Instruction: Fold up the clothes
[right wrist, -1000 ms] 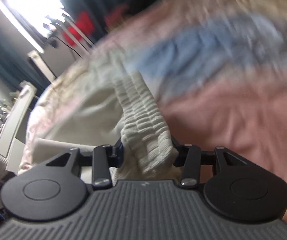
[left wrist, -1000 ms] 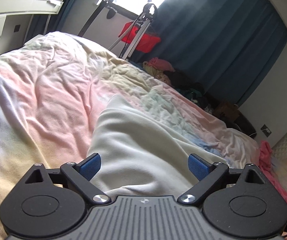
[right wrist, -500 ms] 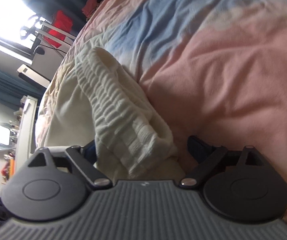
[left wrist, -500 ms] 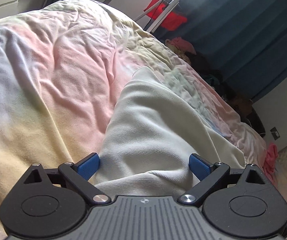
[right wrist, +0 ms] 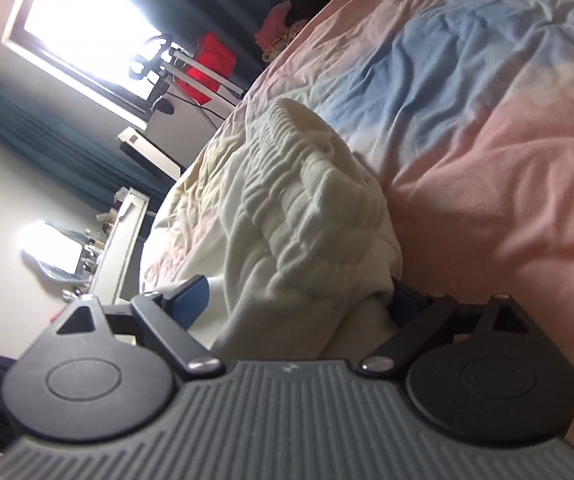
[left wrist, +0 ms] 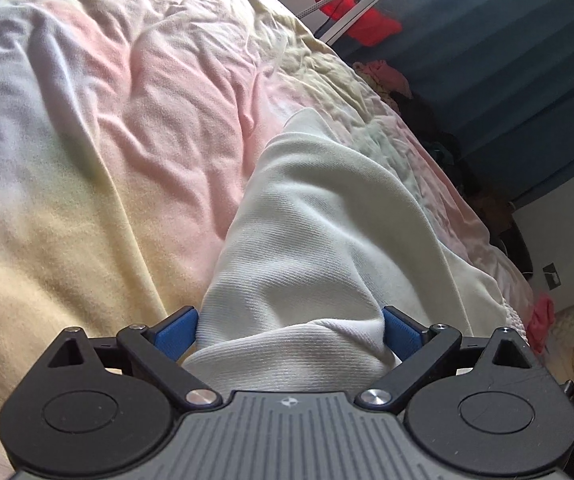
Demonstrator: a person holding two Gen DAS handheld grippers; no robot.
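Cream garment lies on the pastel bedspread, bunched between both tools. Left gripper and right gripper stand spread wide, cloth between the jaws, unclamped. Dark curtain, red item and clothes pile lie beyond the bed.

The left gripper has a ribbed grey body with black round housings. Silver screws pin black linkage arms. Its fingers carry blue pads, as on the right gripper.

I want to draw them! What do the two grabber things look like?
Both match. The left gripper and right gripper each have blue finger pads, black arms with silver screws, two round black discs, and a grey ribbed body with a tiny round mark.
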